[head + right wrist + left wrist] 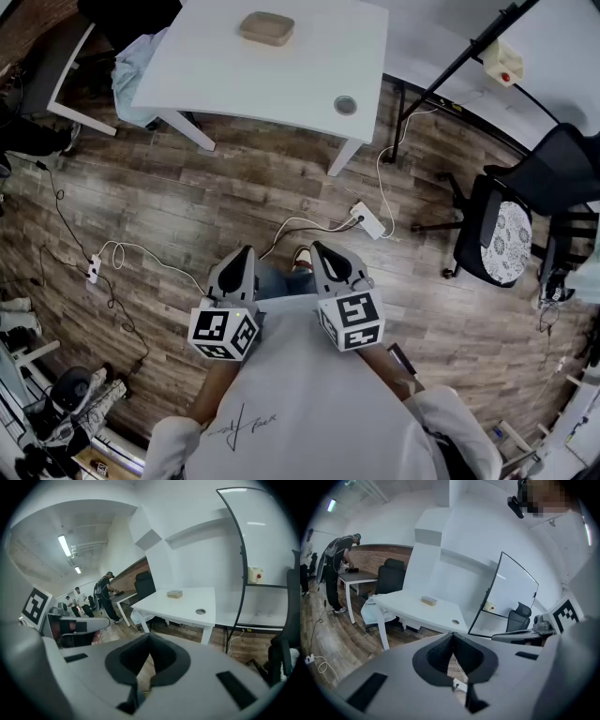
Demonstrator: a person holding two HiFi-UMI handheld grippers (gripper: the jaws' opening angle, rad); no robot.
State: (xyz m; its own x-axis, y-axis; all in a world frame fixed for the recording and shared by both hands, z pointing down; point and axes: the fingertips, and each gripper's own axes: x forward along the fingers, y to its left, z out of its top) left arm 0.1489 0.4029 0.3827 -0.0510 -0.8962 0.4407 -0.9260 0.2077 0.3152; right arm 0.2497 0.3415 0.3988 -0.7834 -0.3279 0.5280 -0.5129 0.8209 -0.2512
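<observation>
I hold both grippers close to my chest, side by side, above the wooden floor. My left gripper is shut with nothing in it; in the left gripper view its jaws meet at the tip. The right gripper is also shut and empty, with its jaws closed together. Both point toward a white table a few steps ahead. On that table lies a small tan box, also seen as the tan box and the tan box. Neither gripper touches anything.
A white power strip and cables lie on the floor between me and the table. A black office chair stands at the right, by a whiteboard stand. Another power strip lies at the left. People stand at a far desk.
</observation>
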